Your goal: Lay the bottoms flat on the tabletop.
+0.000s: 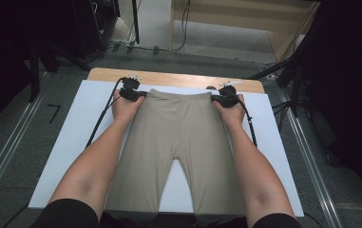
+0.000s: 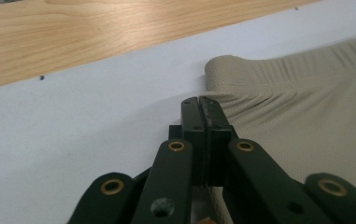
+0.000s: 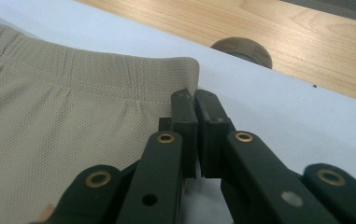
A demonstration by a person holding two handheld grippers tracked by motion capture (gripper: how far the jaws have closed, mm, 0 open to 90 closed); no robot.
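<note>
On the white sheet (image 1: 88,109) that covers most of the wooden table (image 1: 178,78), I see a pair of beige shorts (image 1: 178,137) laid flat, waistband toward the far edge and both legs running back toward me, their hems hanging over the near edge. My two forearms come in along either side of the cloth.

My left gripper (image 1: 132,93) sits at the left corner of the waistband. In the left gripper view its fingers (image 2: 199,116) are pressed together with no gap between them, and the beige mesh lies right against their right side, just below the ribbed waistband (image 2: 297,65). The cloth puckers toward the tips, but I cannot tell whether any of it is actually pinched.

My right gripper (image 1: 225,97) is at the opposite waistband corner. In the right gripper view its fingers (image 3: 196,116) are likewise closed against each other, the tips touching the corner of the shorts (image 3: 73,121), where the folded band edge stands up a little. Whether the cloth is caught between them is again unclear to me.

Beyond that corner a round, dark disc (image 3: 243,50) sits in the bare wood. A black cable (image 1: 103,114) trails from the left gripper across the sheet.

I can read no brand, label or writing on the shorts, the sheet or the grippers.
</note>
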